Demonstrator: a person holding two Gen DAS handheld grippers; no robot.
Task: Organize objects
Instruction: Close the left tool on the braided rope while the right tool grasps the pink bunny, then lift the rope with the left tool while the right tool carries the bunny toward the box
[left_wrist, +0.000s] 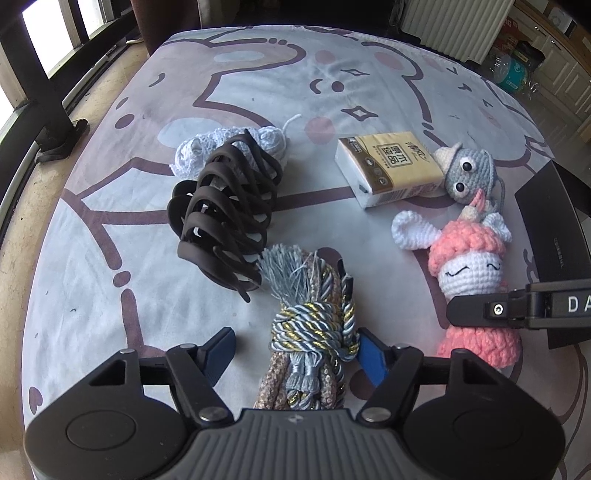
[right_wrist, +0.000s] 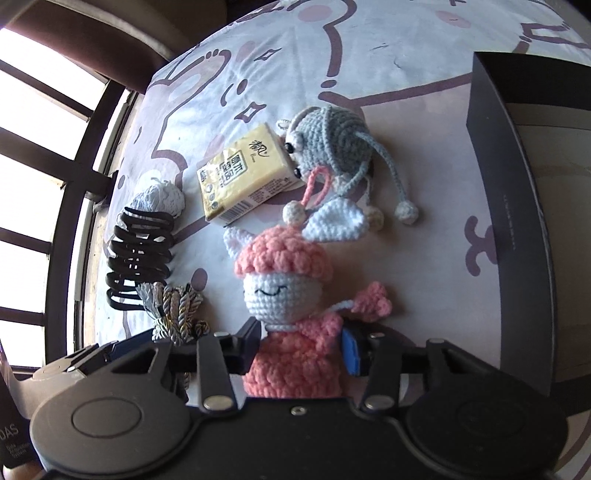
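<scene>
A tasselled rope bundle (left_wrist: 312, 332) in grey-blue, gold and brown lies between the jaws of my left gripper (left_wrist: 295, 352); the right pad touches it, the left pad stands apart, so the gripper is open. My right gripper (right_wrist: 299, 350) has its jaws on both sides of the body of a pink crochet doll (right_wrist: 291, 306), apparently shut on it; the doll also shows in the left wrist view (left_wrist: 469, 273), with the right gripper's finger (left_wrist: 480, 310) across it. A dark brown hair claw (left_wrist: 225, 218), a tissue pack (left_wrist: 388, 168), a grey crochet mouse (left_wrist: 467, 173) and a pale blue crochet piece (left_wrist: 207, 147) lie on the table.
The table has a cartoon-print cloth (left_wrist: 258, 85). A black box (right_wrist: 517, 206) stands at the right, close to the doll. A window railing (left_wrist: 40, 85) runs along the left. A radiator (left_wrist: 454, 26) and clutter sit beyond the far edge.
</scene>
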